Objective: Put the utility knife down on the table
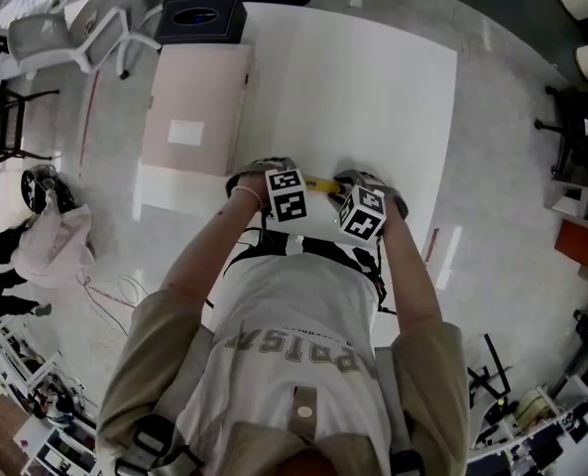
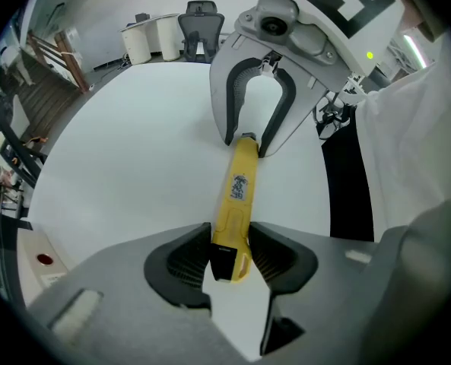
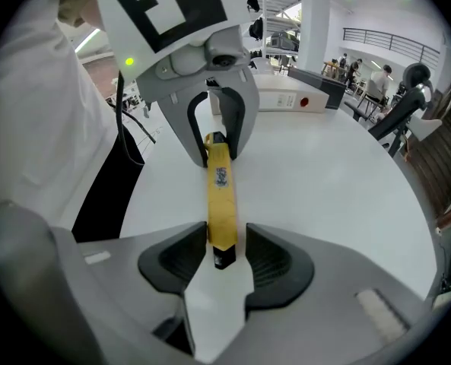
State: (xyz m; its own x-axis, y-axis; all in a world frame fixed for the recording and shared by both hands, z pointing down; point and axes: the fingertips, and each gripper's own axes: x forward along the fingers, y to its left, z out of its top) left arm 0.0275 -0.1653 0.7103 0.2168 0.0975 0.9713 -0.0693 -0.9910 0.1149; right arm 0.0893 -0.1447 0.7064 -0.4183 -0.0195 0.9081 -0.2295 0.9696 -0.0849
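A yellow utility knife [image 1: 323,182] [image 2: 237,196] [image 3: 220,196] spans the gap between my two grippers, just above the white table [image 1: 373,97]. My left gripper [image 1: 262,178] [image 2: 231,255] is shut on one end, and both of its pads press the handle. Its fingertips also show in the right gripper view, round the knife's far end. My right gripper [image 1: 365,188] [image 3: 225,255] has the other end between its pads, with a gap showing beside the handle, so it stands open.
A pale pink cabinet [image 1: 194,107] abuts the table's left edge, with a black bin [image 1: 202,18] behind it. Office chairs [image 1: 75,28] stand at the far left. A white box with a red dot [image 3: 293,97] lies on the table beyond the knife.
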